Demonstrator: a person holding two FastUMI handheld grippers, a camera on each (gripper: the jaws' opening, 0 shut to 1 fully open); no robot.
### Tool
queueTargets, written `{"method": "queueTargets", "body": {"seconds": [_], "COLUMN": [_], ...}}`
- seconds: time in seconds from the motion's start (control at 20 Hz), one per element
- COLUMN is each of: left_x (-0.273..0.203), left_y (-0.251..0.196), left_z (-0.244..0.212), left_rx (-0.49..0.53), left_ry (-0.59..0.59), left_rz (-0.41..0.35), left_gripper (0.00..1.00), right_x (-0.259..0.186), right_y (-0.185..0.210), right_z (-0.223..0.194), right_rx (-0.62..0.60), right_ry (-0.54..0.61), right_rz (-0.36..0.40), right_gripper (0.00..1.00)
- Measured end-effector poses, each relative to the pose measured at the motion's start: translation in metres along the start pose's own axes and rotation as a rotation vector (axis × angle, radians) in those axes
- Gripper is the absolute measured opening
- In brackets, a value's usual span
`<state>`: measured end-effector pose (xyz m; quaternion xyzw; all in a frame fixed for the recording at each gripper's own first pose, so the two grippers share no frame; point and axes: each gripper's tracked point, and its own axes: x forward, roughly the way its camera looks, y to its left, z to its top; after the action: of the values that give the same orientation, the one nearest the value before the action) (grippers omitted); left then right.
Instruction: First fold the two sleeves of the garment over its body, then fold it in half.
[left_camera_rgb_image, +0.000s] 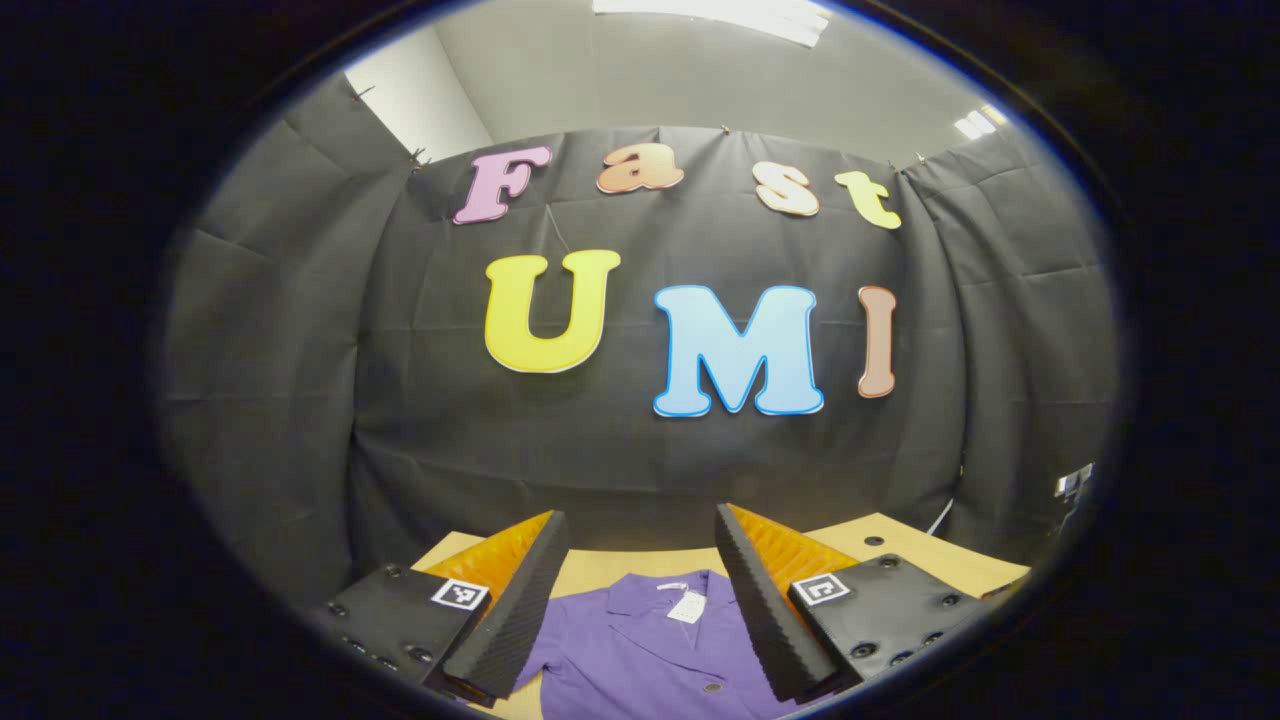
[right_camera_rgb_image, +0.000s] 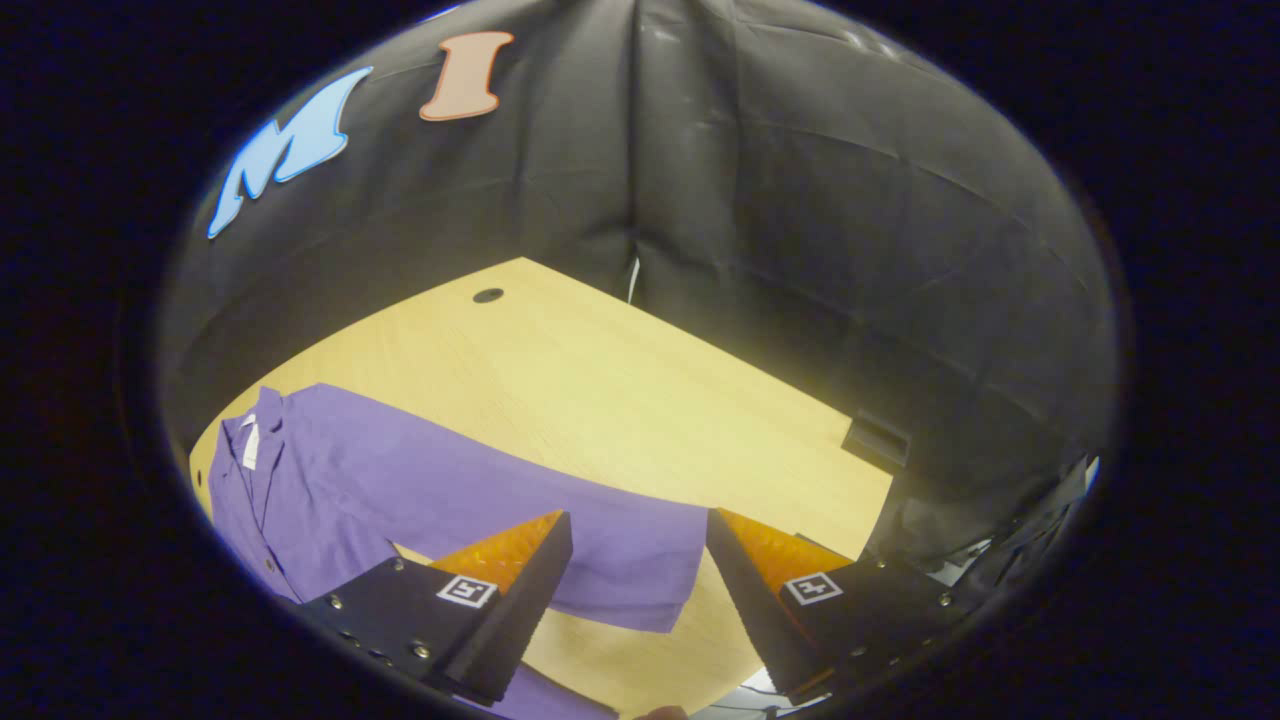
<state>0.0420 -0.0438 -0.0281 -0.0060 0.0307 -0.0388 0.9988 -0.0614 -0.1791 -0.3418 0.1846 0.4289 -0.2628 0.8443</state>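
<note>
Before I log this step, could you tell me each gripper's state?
Left gripper: open, above the purple shirt.
Right gripper: open, holding nothing, over the sleeve.

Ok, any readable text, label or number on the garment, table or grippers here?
No legible text.
White tag at the purple garment collar: too small to read.
Square markers on the left gripper and right gripper: coded patterns, no words.
</note>
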Motion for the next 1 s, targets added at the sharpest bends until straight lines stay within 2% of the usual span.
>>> {"method": "queueTargets", "body": {"seconds": [0.3, 0.6, 0.65, 0.75, 0.9, 0.95, 1.0], "left_x": [-0.001, -0.004, -0.005, -0.007, -0.007, -0.007, -0.007], "left_y": [0.001, -0.001, -0.001, -0.001, -0.003, -0.003, -0.003], "left_z": [-0.007, -0.009, -0.008, -0.009, -0.011, -0.012, -0.012], "left_rx": [0.0, 0.017, 0.018, 0.016, 0.005, 0.003, 0.002], "left_ry": [0.019, 0.025, 0.024, 0.024, 0.031, 0.032, 0.031], "left_rz": [0.02, 0.036, 0.04, 0.044, 0.04, 0.038, 0.037], "left_gripper": [0.94, 0.94, 0.94, 0.94, 0.94, 0.94, 0.94], "right_x": [0.031, 0.052, 0.05, 0.052, 0.05, 0.05, 0.05], "right_y": [-0.012, -0.011, -0.011, -0.012, -0.011, -0.008, -0.007], "right_z": [-0.018, -0.037, -0.042, -0.042, -0.042, -0.042, -0.04], "right_rx": [0.036, 0.053, 0.067, 0.106, 0.083, 0.082, 0.08], "right_ry": [0.114, 0.213, 0.223, 0.227, 0.227, 0.226, 0.222], "right_rz": [-0.053, -0.052, -0.047, -0.042, -0.026, -0.025, -0.026], "right_gripper": [0.89, 0.89, 0.92, 0.94, 0.95, 0.88, 0.87]}}
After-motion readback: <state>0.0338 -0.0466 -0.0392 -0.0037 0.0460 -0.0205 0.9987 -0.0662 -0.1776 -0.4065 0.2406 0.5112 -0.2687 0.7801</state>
